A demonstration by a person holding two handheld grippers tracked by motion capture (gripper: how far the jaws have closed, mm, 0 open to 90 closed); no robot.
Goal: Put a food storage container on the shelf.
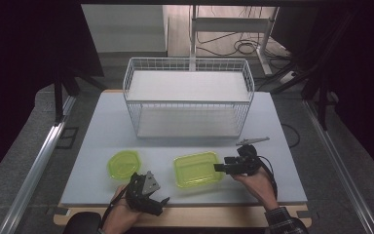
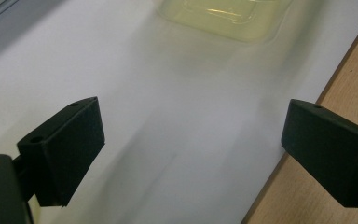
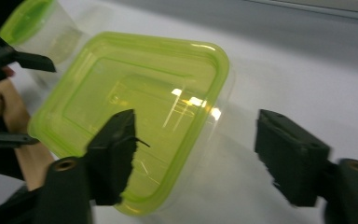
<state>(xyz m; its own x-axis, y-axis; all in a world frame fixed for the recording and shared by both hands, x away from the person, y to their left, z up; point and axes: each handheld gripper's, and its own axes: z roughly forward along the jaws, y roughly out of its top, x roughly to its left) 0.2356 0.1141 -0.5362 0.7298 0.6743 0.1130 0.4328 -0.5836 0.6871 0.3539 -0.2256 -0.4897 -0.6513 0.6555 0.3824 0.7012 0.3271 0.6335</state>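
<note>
Right gripper view: the right tongs (image 3: 193, 154) stand apart around the near corner of the square green container (image 3: 135, 112), pads off its rim. Left tongs (image 2: 191, 154) gape wide over bare table (image 2: 177, 140), the container just ahead, nothing between them.

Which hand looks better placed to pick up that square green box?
Probably the right. The right gripper sits at the square green box, its open jaws straddling the rim nearest it. The left gripper hangs open near the table's front edge, with only bare table between its jaws.
</note>
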